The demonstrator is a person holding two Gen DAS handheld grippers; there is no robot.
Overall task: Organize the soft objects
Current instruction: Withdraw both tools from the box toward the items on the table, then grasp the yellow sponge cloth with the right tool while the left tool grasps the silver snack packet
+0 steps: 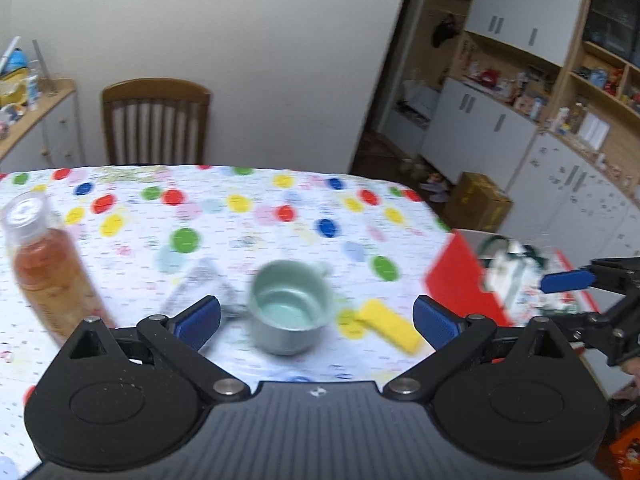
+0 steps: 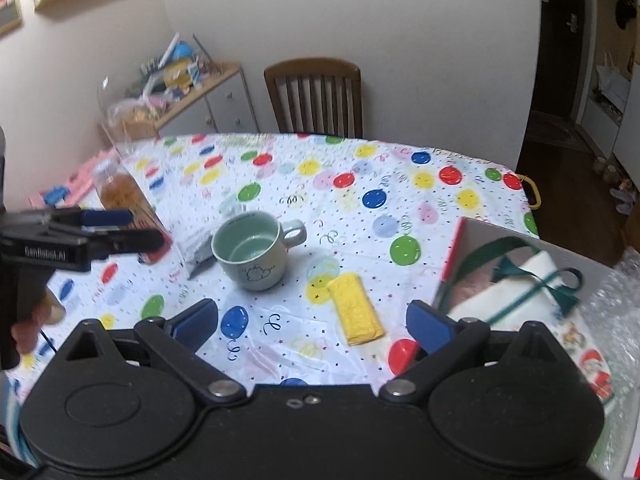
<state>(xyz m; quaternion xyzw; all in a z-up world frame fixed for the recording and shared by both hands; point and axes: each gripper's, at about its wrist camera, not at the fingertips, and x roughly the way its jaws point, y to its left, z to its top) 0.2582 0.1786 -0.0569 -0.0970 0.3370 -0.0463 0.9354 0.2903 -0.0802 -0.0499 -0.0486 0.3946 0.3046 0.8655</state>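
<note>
I see both sets of fingers spread wide and empty above the bench (image 2: 360, 168): left gripper (image 1: 316, 320), right gripper (image 2: 312, 322), yellow sponge (image 2: 356, 308) between the right one's.

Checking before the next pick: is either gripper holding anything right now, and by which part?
Nothing is held. The left gripper and right gripper are both open and empty; the folded yellow cloth lies loose on the table.

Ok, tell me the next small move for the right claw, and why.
Probably lower the right claw onto the yellow folded cloth and close on it. Both claws are open and empty. The cloth lies flat on the tablecloth, just ahead of the right claw, beside the red box that already holds a white bag. The mug is not soft.
</note>
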